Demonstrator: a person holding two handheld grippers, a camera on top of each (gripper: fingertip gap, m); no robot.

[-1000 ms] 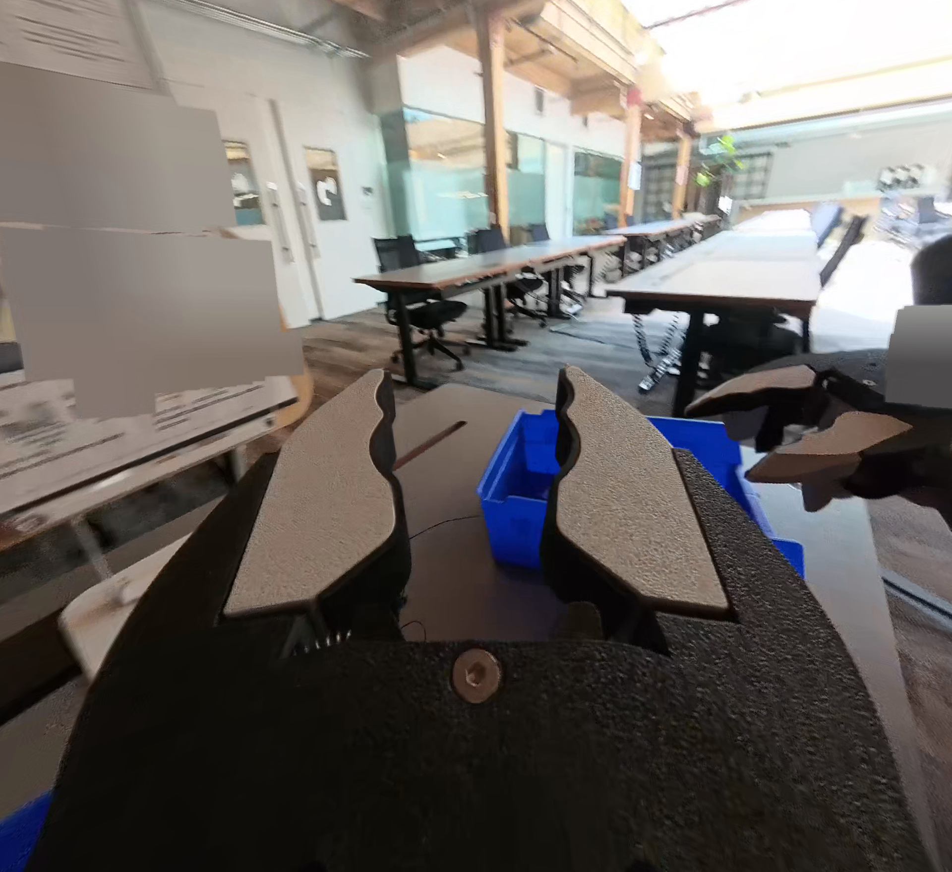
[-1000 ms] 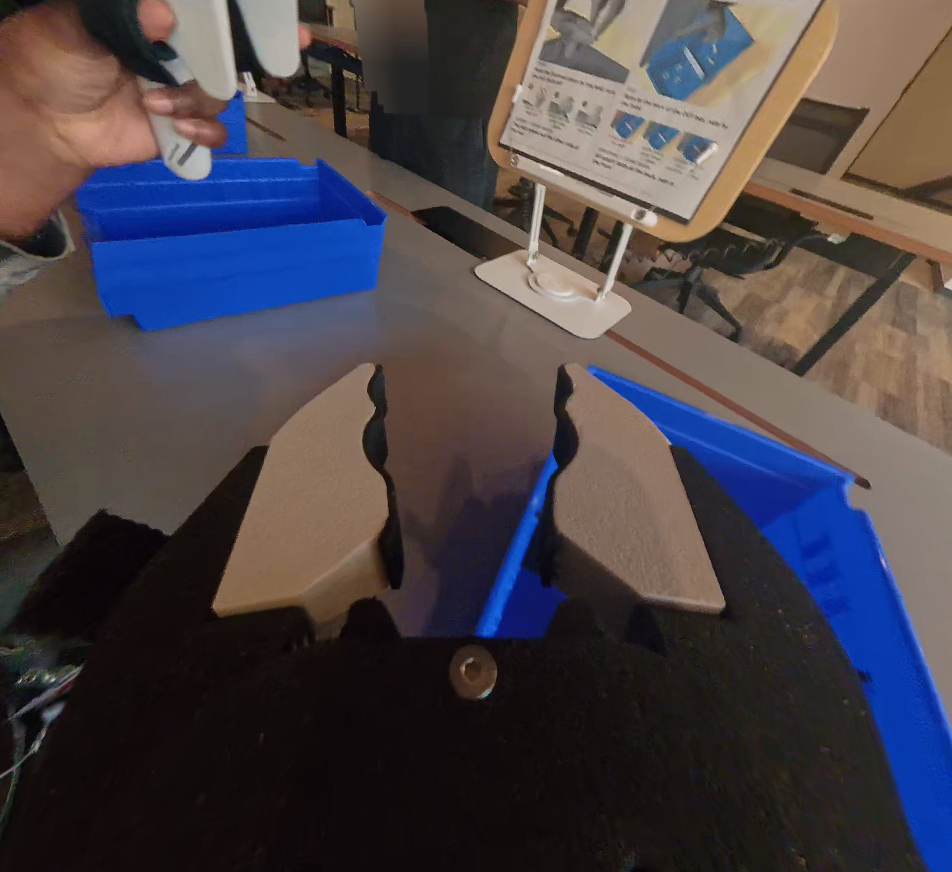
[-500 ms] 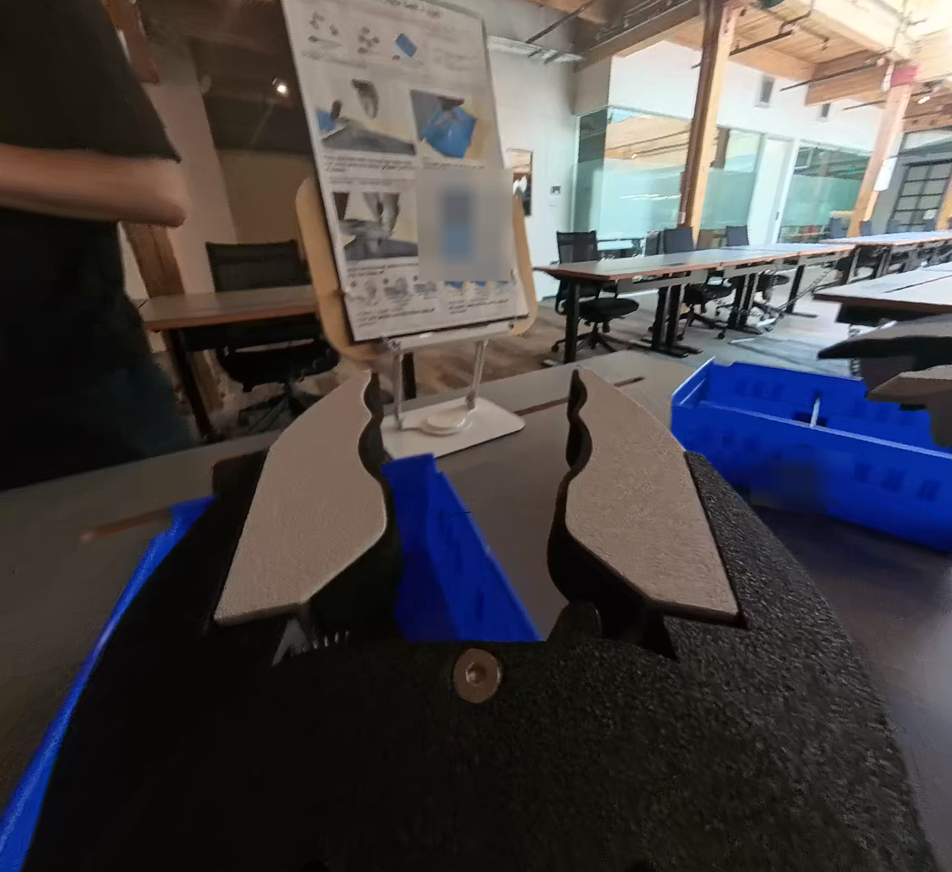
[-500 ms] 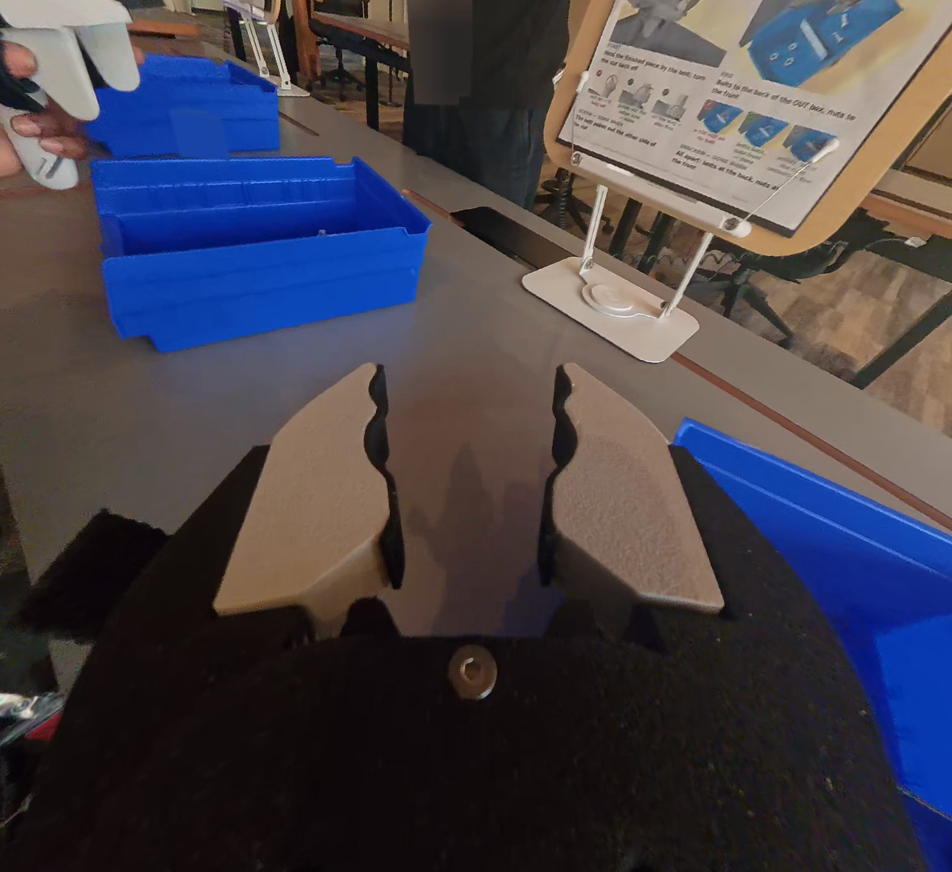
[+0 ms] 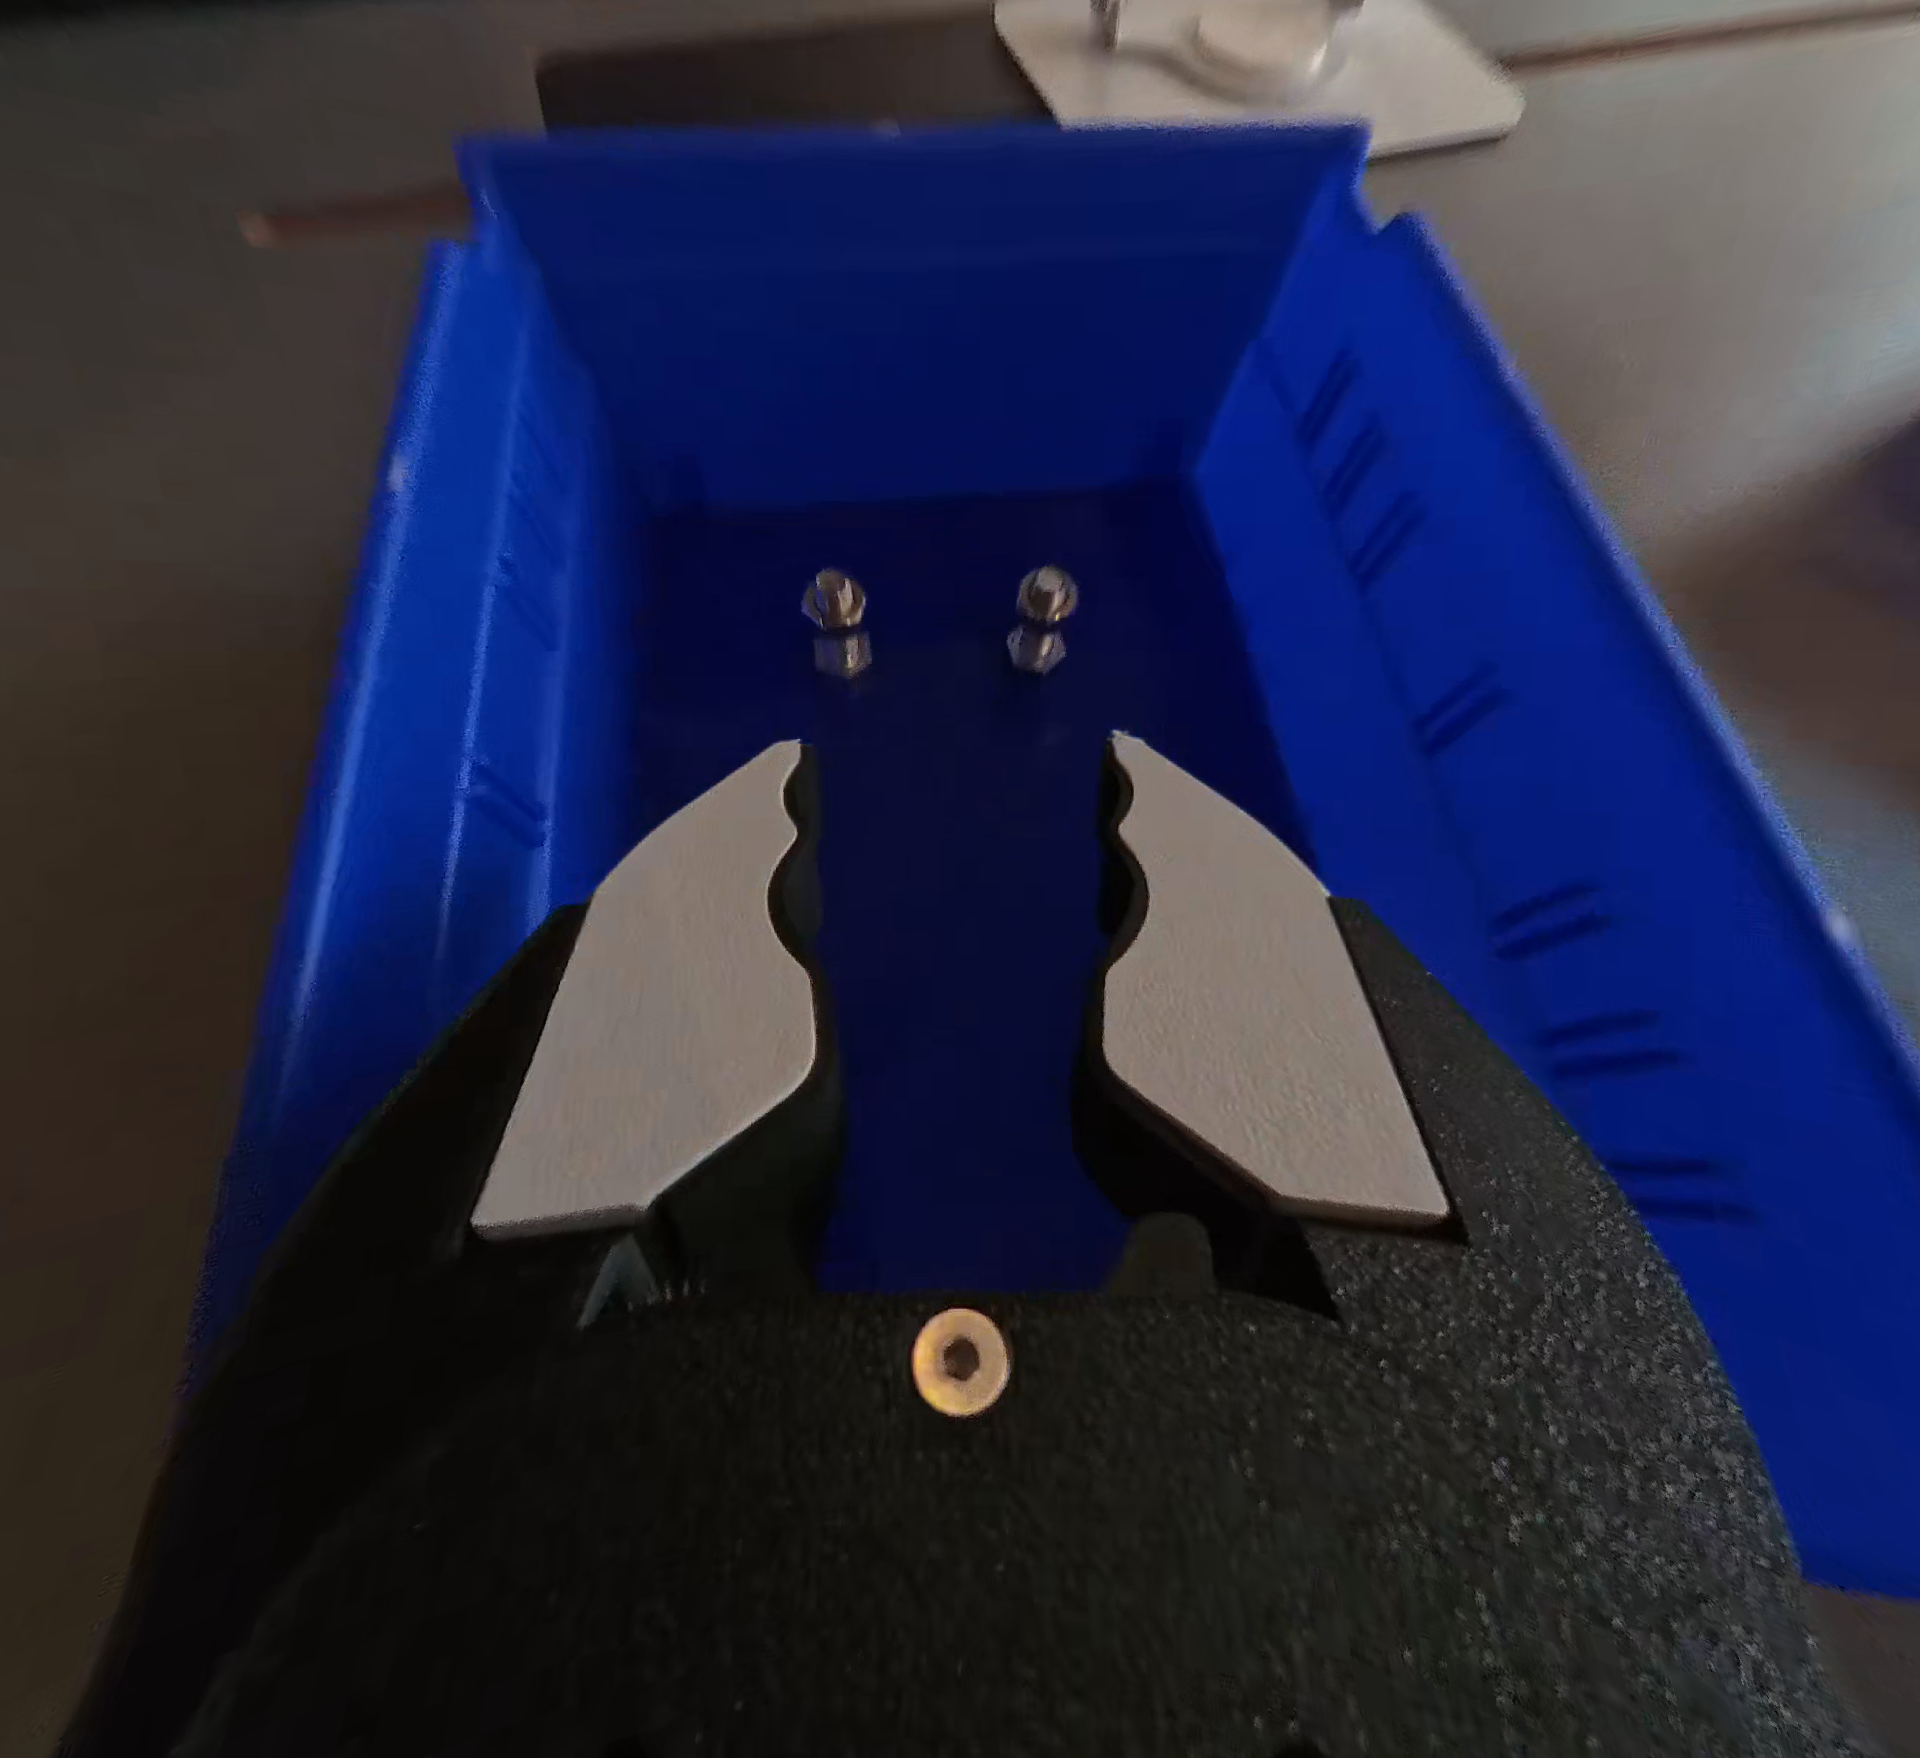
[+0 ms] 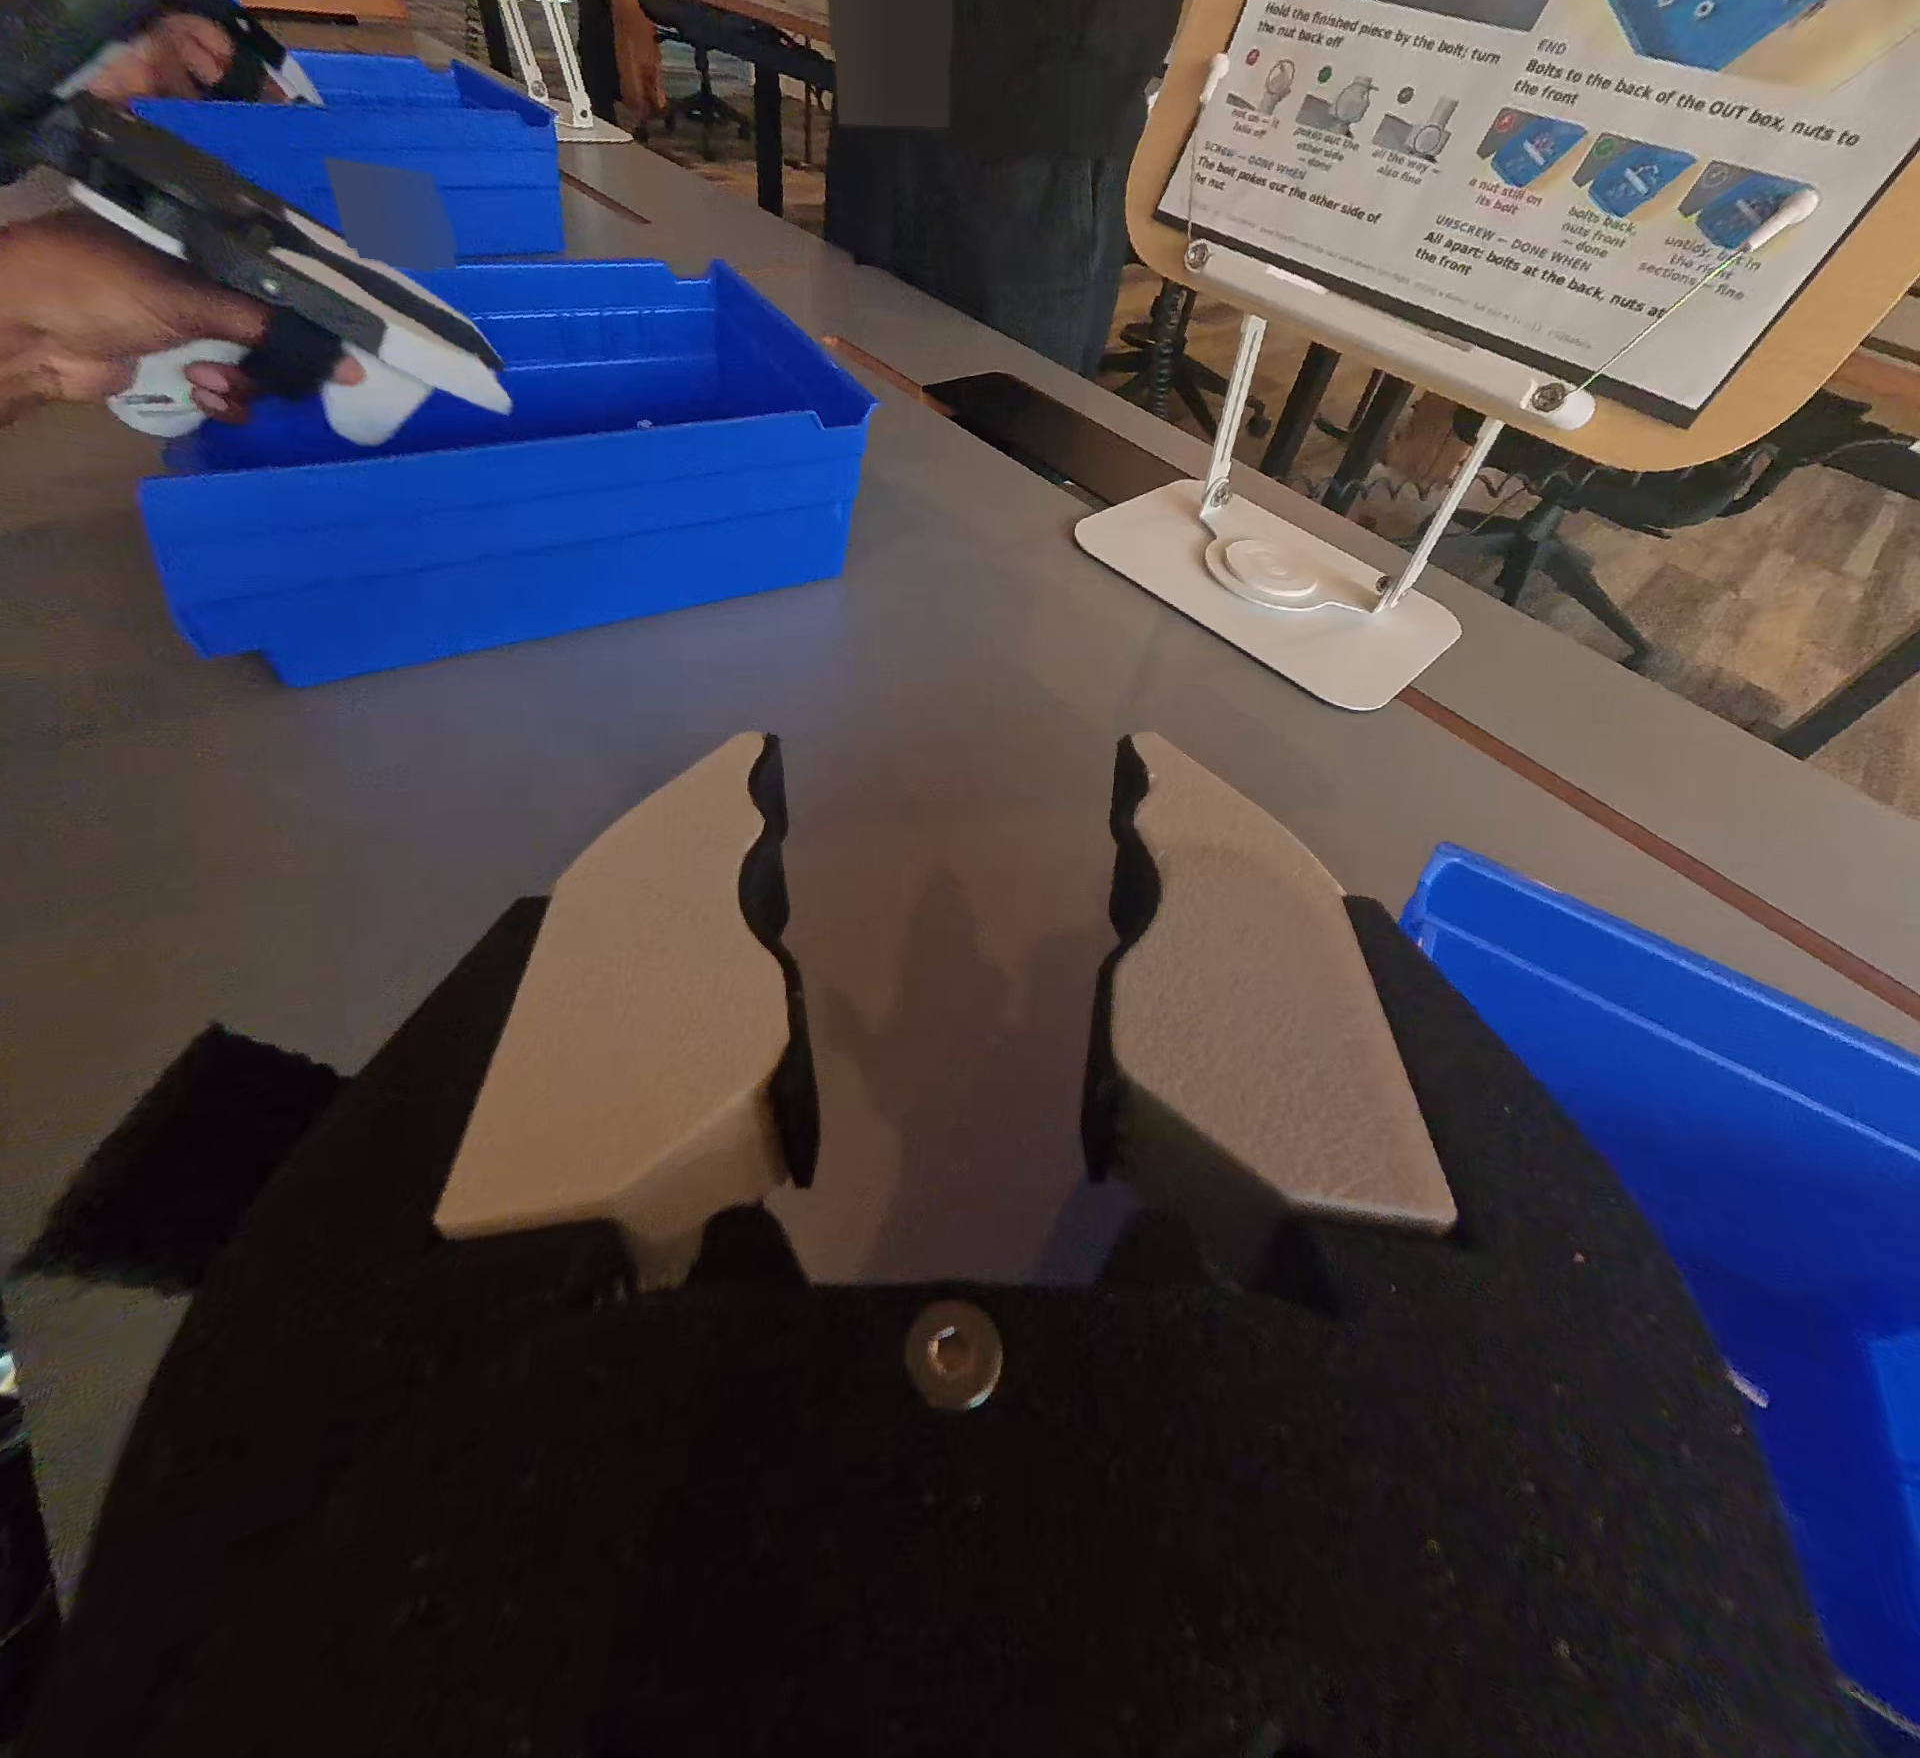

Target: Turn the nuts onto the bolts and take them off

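Note:
In the left wrist view, my left gripper is open and empty, tilted down into a blue bin. Two small metal bolts with nuts, one on the left and one on the right, stand on the bin floor just beyond my fingertips. In the right wrist view, my right gripper is open and empty above the grey table. The same bin shows at the left there, with the left gripper reaching into it. A second blue bin lies at my right.
An instruction board on a white stand stands at the table's far edge; its base lies behind the bin. More blue bins sit farther left. A person in dark clothes stands beyond the table. The tips of one gripper are about 40 cm away from the tips of the other.
My left gripper swung left and tipped down into the blue bin, bringing the two bolts into view. My right gripper turned slightly left, away from the right bin. Both stayed open.

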